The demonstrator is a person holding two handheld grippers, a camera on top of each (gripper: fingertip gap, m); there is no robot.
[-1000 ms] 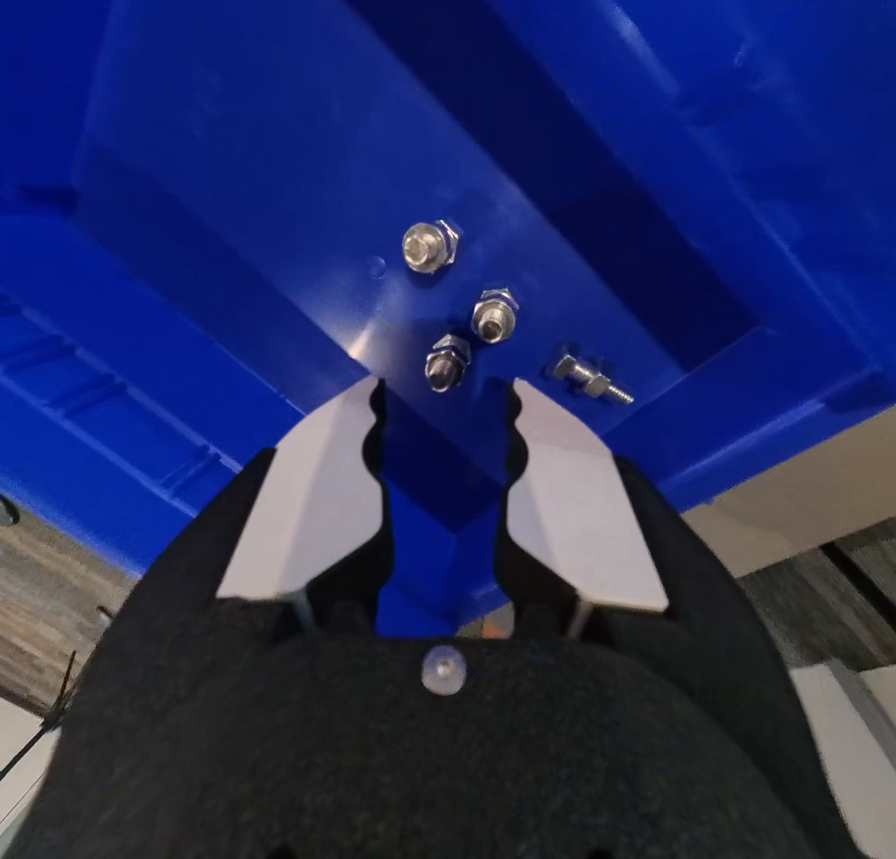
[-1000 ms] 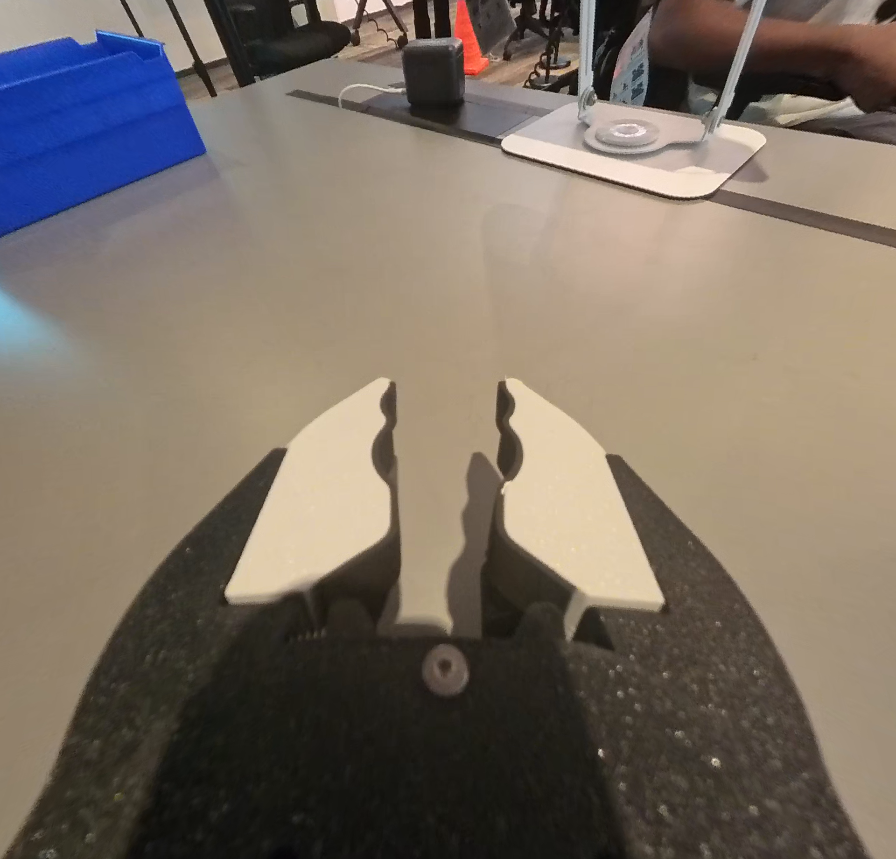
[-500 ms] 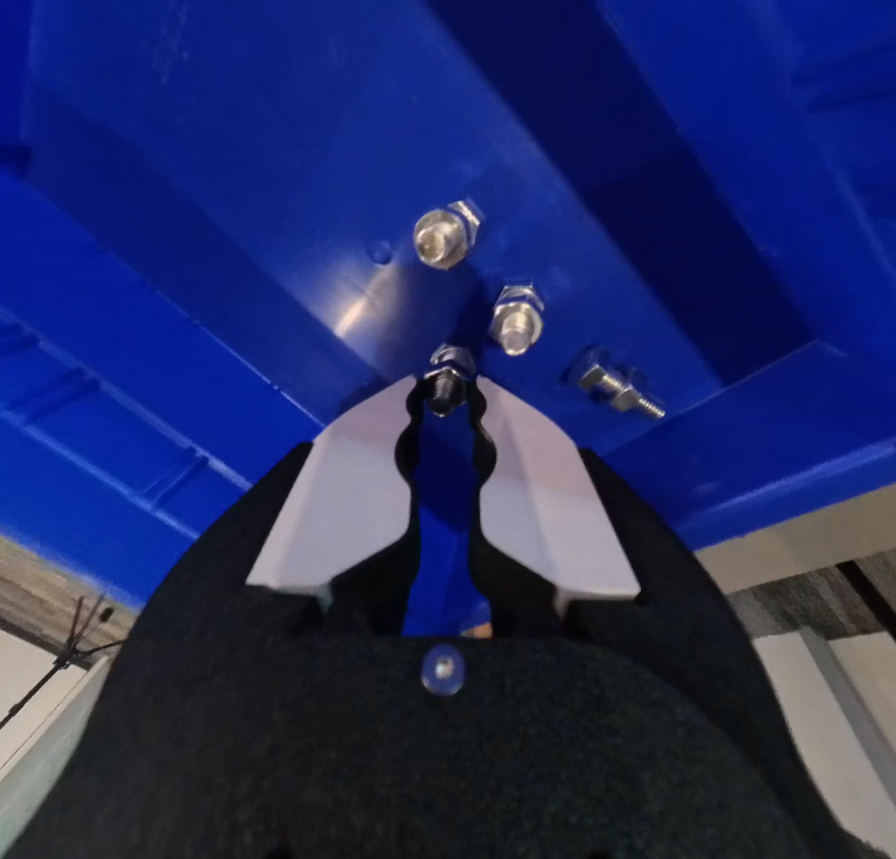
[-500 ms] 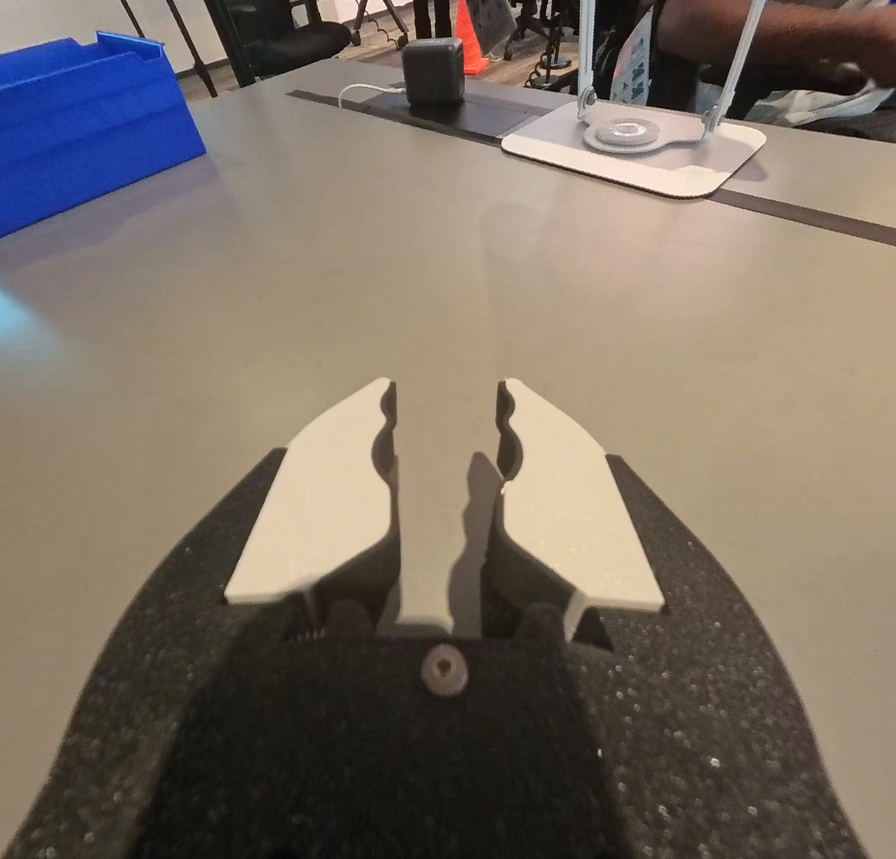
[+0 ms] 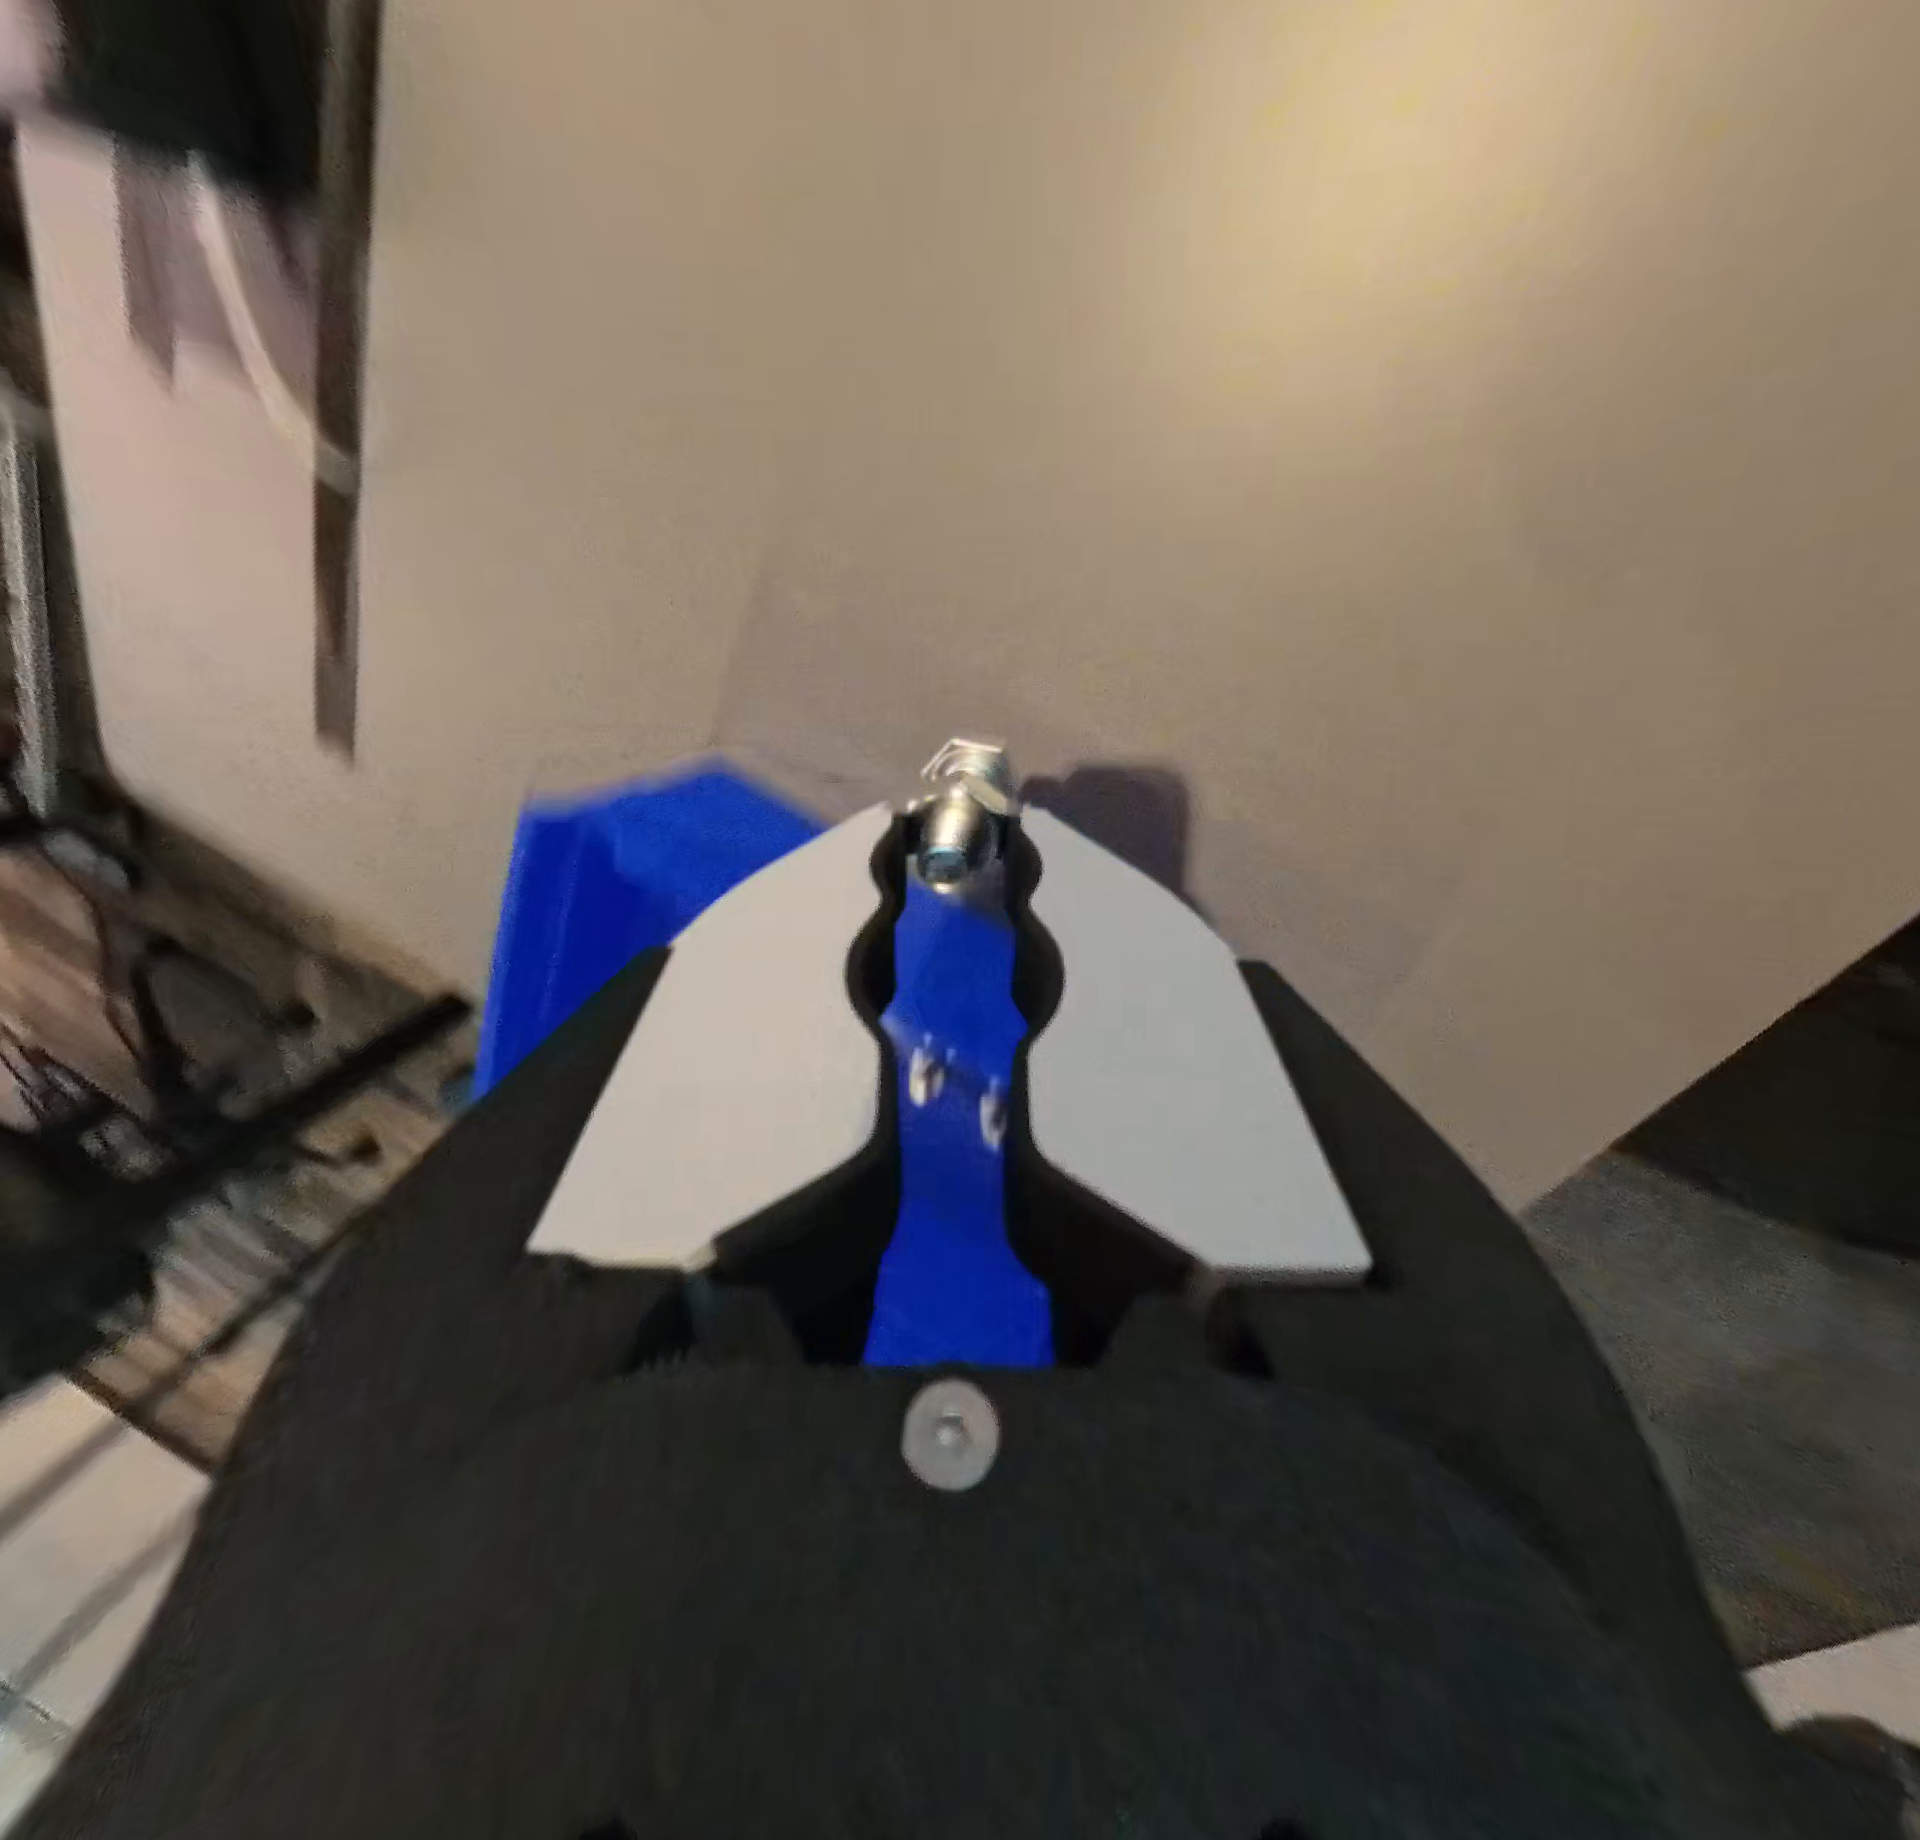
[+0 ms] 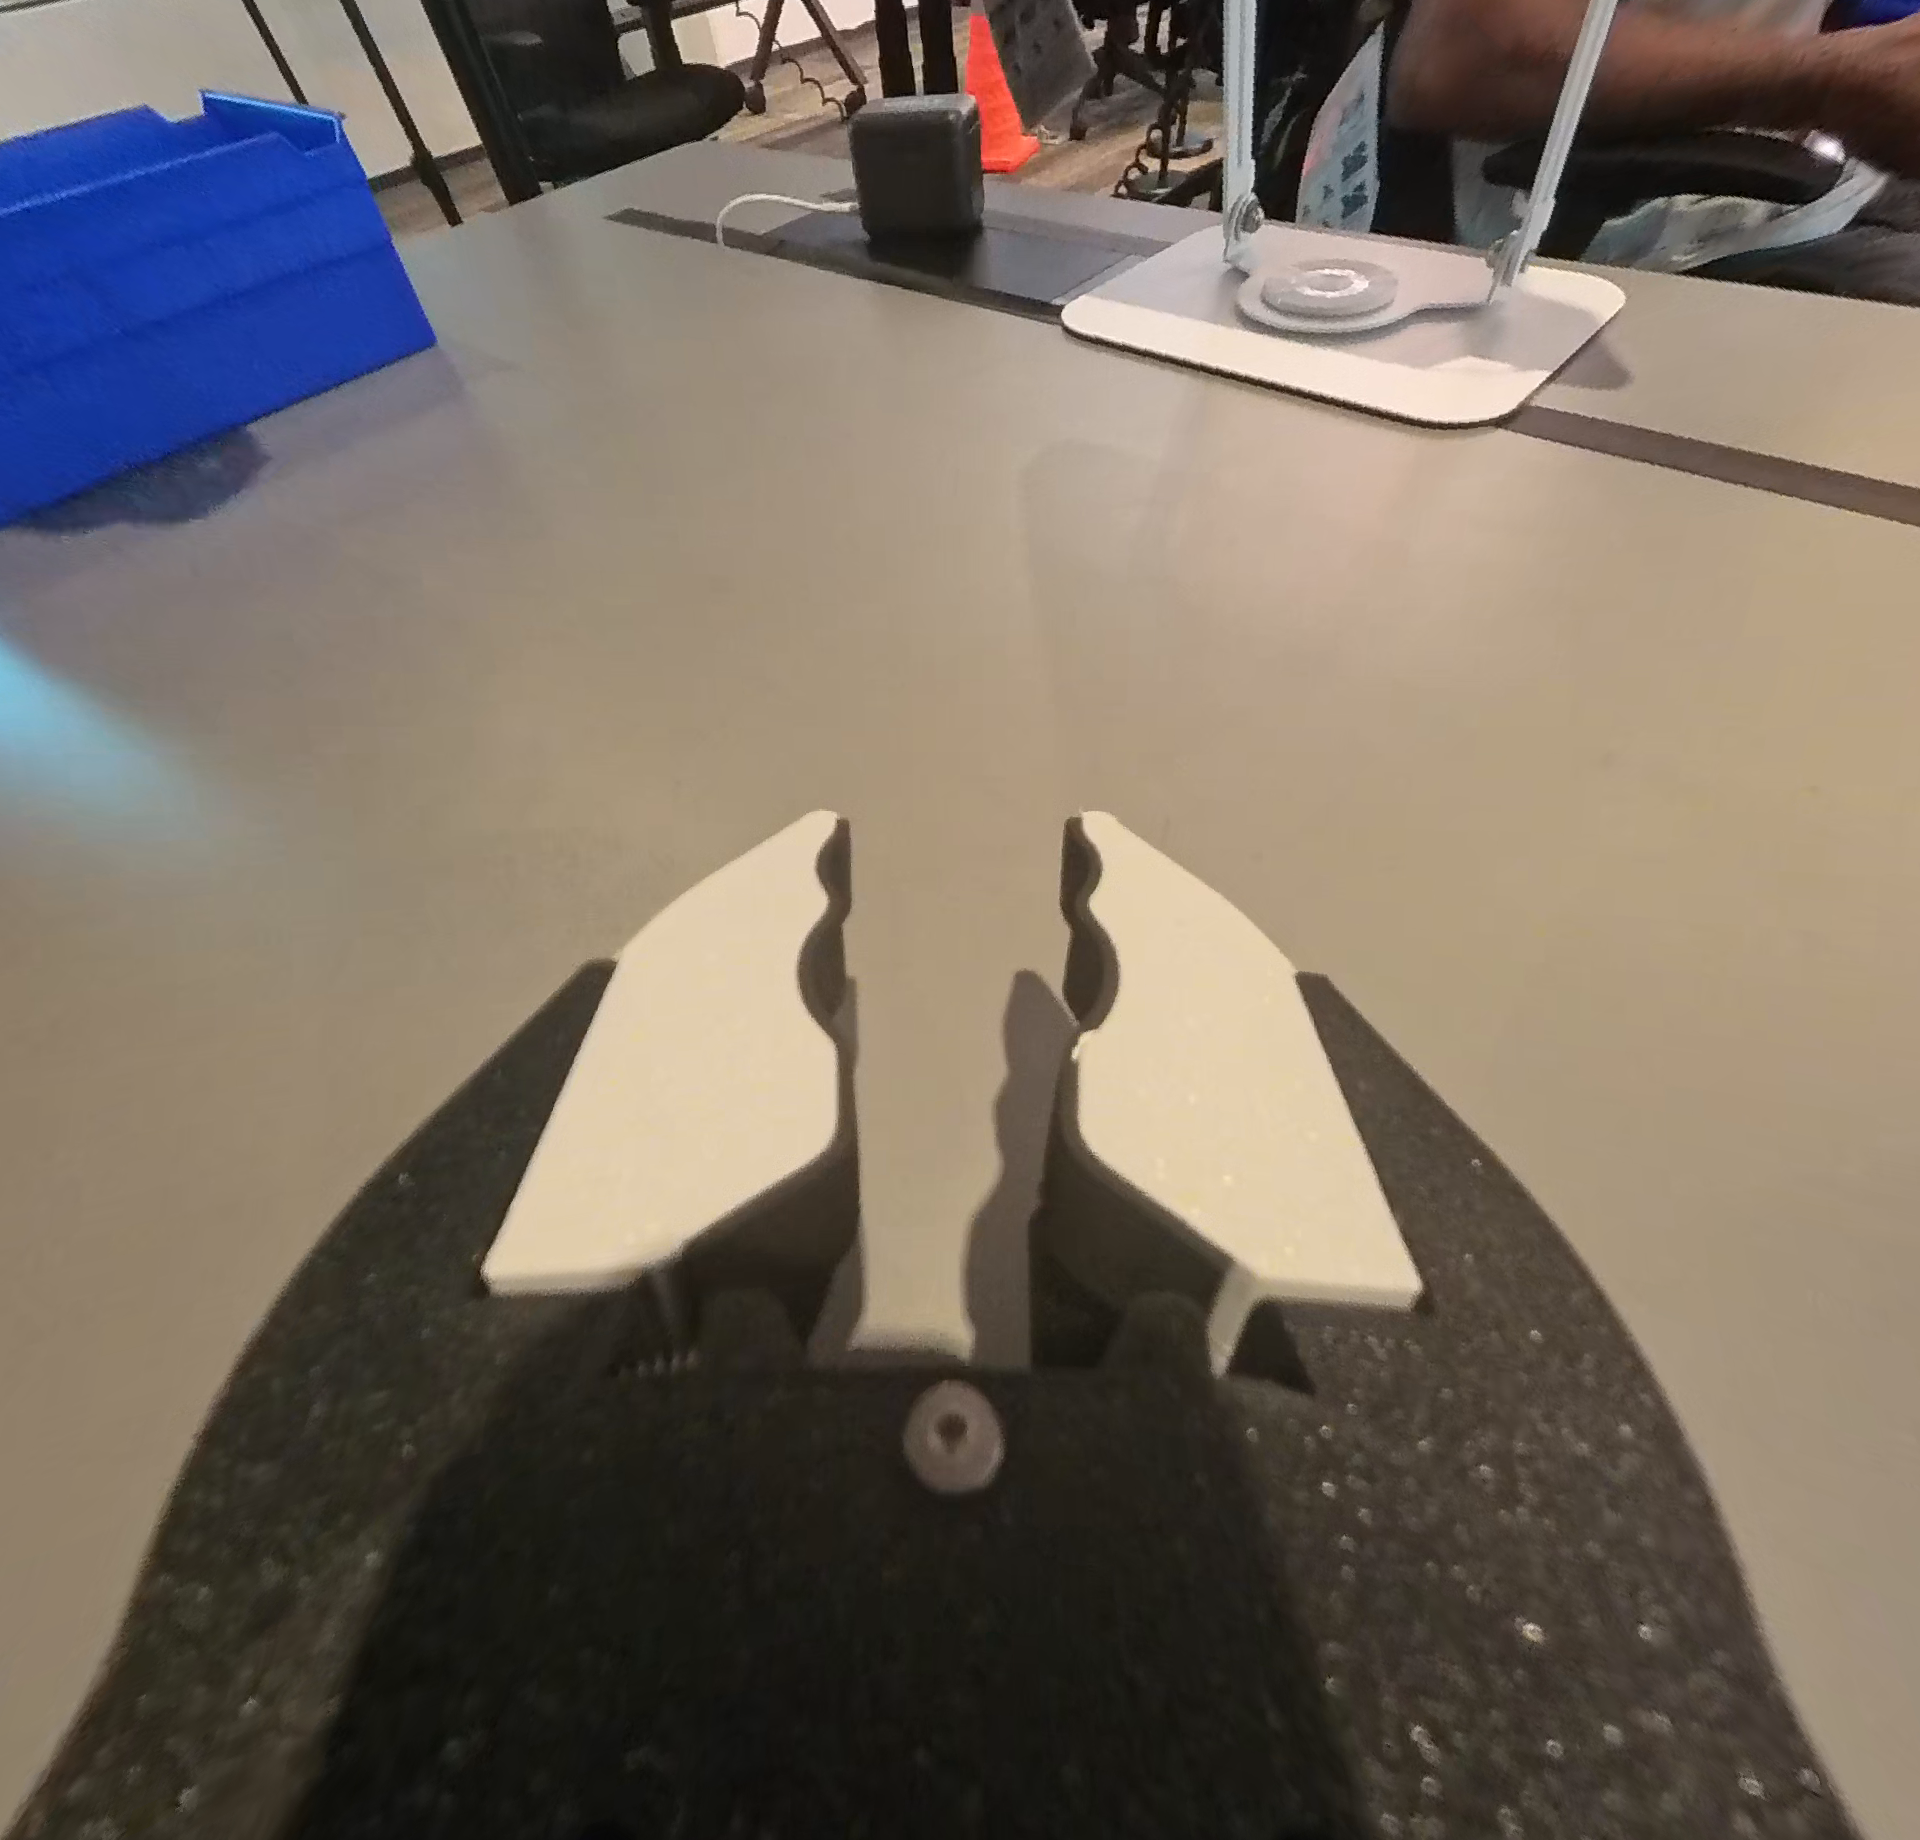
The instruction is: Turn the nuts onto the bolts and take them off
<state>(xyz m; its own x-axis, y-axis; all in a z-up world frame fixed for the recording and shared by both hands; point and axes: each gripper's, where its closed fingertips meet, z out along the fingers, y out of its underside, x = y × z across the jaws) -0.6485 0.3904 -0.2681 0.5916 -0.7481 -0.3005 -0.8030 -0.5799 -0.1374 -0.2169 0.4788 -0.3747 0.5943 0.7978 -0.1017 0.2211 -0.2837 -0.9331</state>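
**A:** what's in your left gripper point(image 5: 958, 822) rn?

**B:** a bolt point(image 5: 954, 826) with its nut on, pinched at my fingertips — above the blue bin point(image 5: 623, 876), more bolts point(image 5: 956, 1082) down inside it.

**A:** and the right?

**B:** right gripper point(image 6: 956, 840) is empty, fingers parted — low over the grey table point(image 6: 1039, 595).

We see a silver bolt point(image 5: 954, 822) against a plain beige-grey surface point(image 5: 1247, 336), with a bright blue bin point(image 5: 634, 855) just left of the bolt. Our left gripper point(image 5: 956, 834) shows pale grey fingers point(image 5: 748, 1063) on a black body. Our right gripper point(image 6: 956, 834) has off-white fingers point(image 6: 707, 1063) on speckled black. Beyond the right gripper sit an orange cone point(image 6: 992, 91), a dark grey cube point(image 6: 914, 164) and a white base plate point(image 6: 1340, 330).
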